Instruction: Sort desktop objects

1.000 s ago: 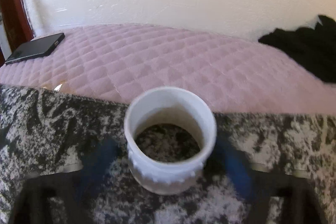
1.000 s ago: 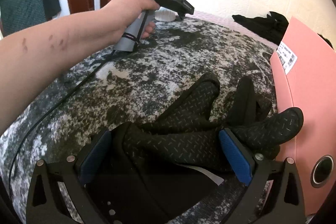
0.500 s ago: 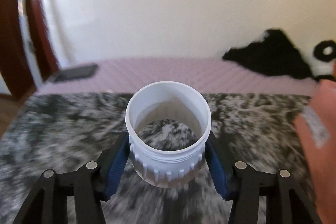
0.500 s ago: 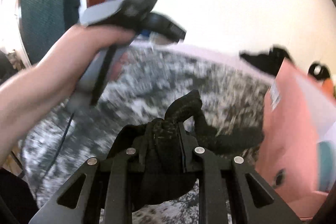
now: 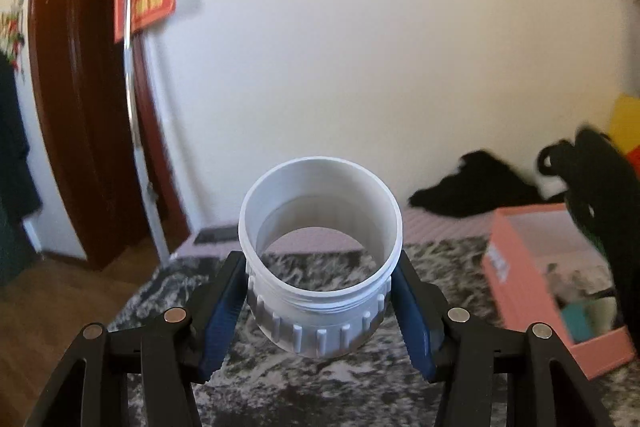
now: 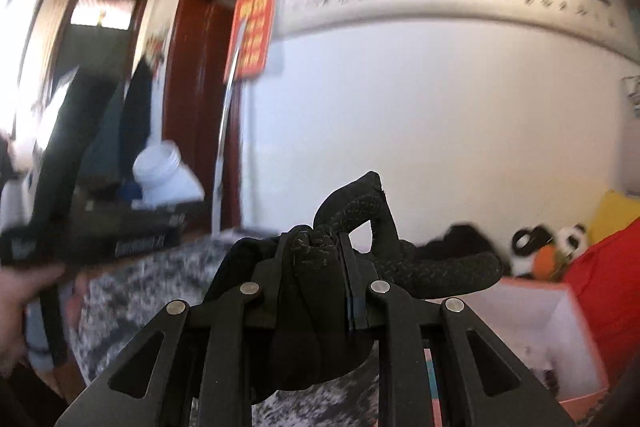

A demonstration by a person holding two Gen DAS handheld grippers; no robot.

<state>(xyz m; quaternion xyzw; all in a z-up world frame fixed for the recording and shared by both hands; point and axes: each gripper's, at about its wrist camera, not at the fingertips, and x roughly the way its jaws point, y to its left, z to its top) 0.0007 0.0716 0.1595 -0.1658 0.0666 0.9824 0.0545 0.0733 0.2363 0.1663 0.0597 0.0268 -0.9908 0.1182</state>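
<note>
A white ribbed jar (image 5: 320, 323), open at the top and empty, is pinched between the blue pads of my left gripper (image 5: 320, 259) and held in the air above the mottled black-and-white tabletop (image 5: 312, 387). My right gripper (image 6: 312, 243) is shut on a black textured glove (image 6: 440, 267), whose fingers stick up and out to the right. The right wrist view also shows the white jar (image 6: 164, 175), blurred, at the left. An open pink box (image 5: 520, 291) with small items inside stands on the table's right side, and the right wrist view has the pink box (image 6: 540, 319) low on its right.
A person's hand (image 6: 16, 299) grips the left tool at the far left. A blurred black shape (image 5: 600, 187) hangs over the box. Behind the table lie a pink quilt with a phone (image 5: 216, 235), black clothing (image 5: 480, 187) and plush toys (image 6: 560, 247). A doorway (image 5: 80, 107) is at the left.
My right gripper closed on the glove and lifted it off the table. My left gripper rose with the jar and swung right, bringing the pink box into view.
</note>
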